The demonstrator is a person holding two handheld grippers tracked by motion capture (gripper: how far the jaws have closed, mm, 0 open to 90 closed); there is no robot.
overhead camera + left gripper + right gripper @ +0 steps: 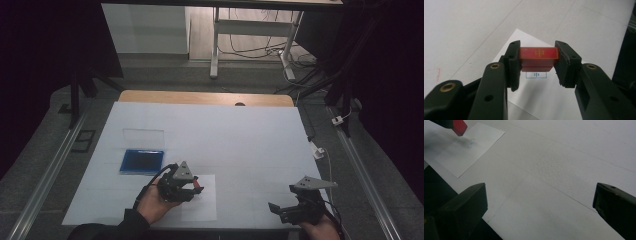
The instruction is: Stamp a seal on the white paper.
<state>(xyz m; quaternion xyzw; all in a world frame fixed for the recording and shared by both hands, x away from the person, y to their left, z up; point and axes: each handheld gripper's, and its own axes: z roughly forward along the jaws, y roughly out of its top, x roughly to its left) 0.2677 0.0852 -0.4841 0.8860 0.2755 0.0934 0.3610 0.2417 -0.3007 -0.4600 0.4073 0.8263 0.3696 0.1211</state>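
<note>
Left gripper view: left gripper point(537, 60) pinching red stamp point(539, 53), mid frame, above printed box point(536, 74) on paper point(544, 97). Stamping not done. Right gripper point(540, 202) spread, idle.

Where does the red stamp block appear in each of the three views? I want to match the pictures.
High view: the red stamp block sits low and left of centre, in the left gripper, above the paper sheet.
Left gripper view: centre, clamped between both jaws.
Right gripper view: top left corner.
Shared landmark: the paper sheet with its small printed box, lying under the block.
</note>
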